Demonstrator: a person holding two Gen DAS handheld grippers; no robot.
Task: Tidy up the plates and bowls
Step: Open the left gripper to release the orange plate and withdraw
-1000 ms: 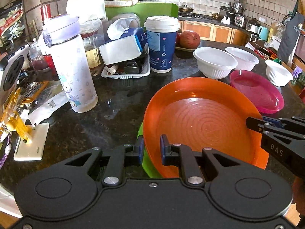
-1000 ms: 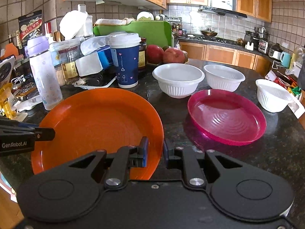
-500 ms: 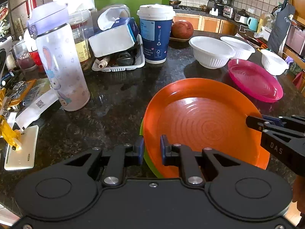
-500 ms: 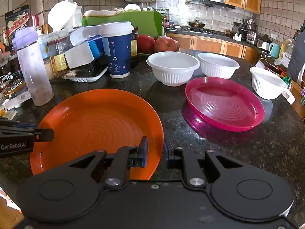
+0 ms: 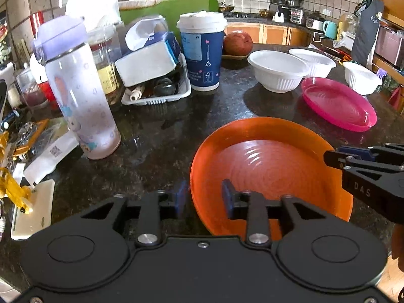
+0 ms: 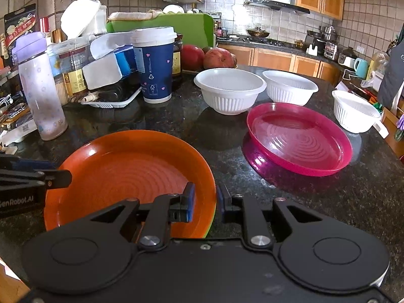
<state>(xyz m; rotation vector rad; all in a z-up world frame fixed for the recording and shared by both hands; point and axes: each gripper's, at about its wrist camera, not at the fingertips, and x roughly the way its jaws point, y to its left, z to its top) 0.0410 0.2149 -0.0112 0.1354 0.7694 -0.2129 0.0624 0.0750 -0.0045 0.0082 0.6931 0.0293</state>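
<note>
Left gripper (image 5: 203, 198): jaws have just been opening; now moderately wide, astride the near-left rim of the orange plate (image 5: 265, 161), pads off it. Half a second ago the rim was pinched.
Right gripper (image 6: 204, 203): narrow, closed on the plate's near-right rim.
Orange plate: set near the front edge of the counter (image 5: 156, 136), on a green plate (image 6: 211, 221) of which only a sliver is seen.
Pink plate (image 6: 298, 139): right of the orange one, well apart, not yet stacked.
White bowls (image 6: 229, 93): three, separate, toward the back and right edge.
Change: left hold released.
Meaning: orange plate is judged placed; right release is expected, then the pink plate is likely to be added.
</note>
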